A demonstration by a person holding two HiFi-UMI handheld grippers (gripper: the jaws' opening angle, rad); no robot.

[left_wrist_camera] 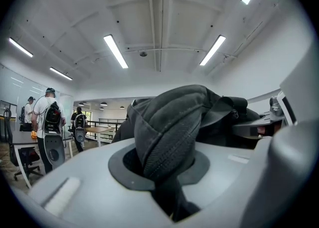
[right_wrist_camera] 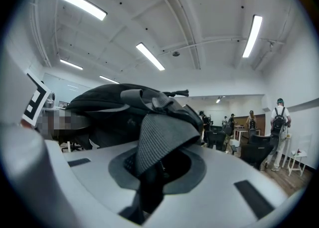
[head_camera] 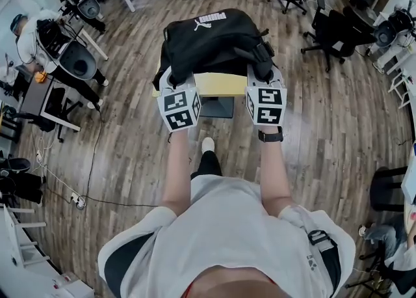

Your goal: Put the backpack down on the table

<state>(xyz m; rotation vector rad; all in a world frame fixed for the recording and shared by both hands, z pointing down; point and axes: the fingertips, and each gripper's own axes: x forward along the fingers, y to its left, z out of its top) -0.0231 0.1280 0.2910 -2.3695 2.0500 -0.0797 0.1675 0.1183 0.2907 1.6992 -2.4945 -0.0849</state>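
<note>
Head view: backpack [head_camera: 211, 40] carried above table [head_camera: 221, 85], left gripper [head_camera: 171, 74] and right gripper [head_camera: 265, 70] each pinched on its fabric; next we lower, then release.

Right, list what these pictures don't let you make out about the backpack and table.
- Head view: whether the backpack touches the table. The backpack covers all but a yellow strip of it.
- Head view: the tips of the left tool and right tool, buried under the backpack's edge.
- Both gripper views: the table, blocked by bunched backpack fabric and the tools' own bodies.
</note>
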